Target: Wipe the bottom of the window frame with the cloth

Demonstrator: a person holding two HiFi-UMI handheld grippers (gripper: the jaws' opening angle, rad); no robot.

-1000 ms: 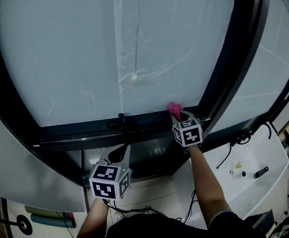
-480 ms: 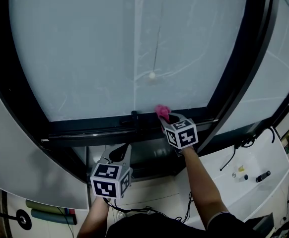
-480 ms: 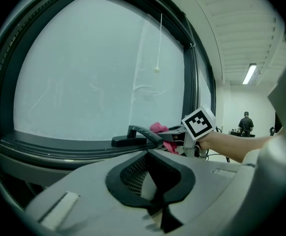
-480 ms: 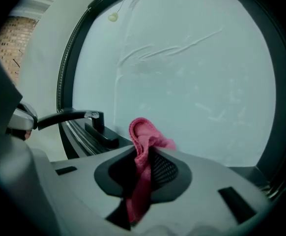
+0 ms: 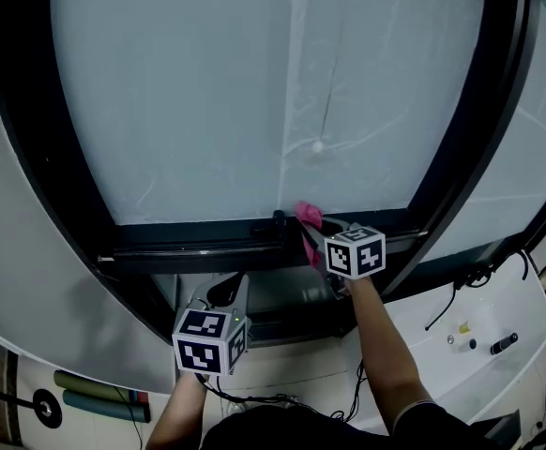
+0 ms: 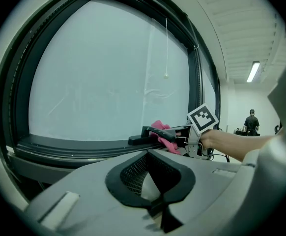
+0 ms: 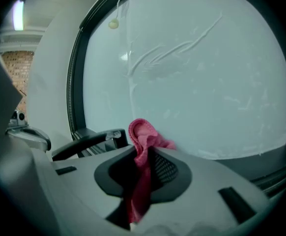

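Two grippers showed below the glass. The left gripper (image 5: pixel 224 293) hung lower than the black window handle (image 5: pixel 278 221) and to its left, clear of the bottom of the window frame (image 5: pixel 189 242). In its own view the left gripper (image 6: pixel 150 181) had its jaws pressed together with nothing between them. Just right of the handle, the pink cloth (image 5: pixel 309 216) sat bunched against the frame's bottom rail, touching it close beside the handle's base. The right gripper (image 5: pixel 314 236) was clenched on that cloth. Its own view showed the cloth (image 7: pixel 143 136) pinched between the jaws, a rounded fold sticking out past the tips toward the glass and a strip trailing back down through the right gripper (image 7: pixel 145 166). From there the handle (image 7: pixel 84 140) lay just left of the fold.
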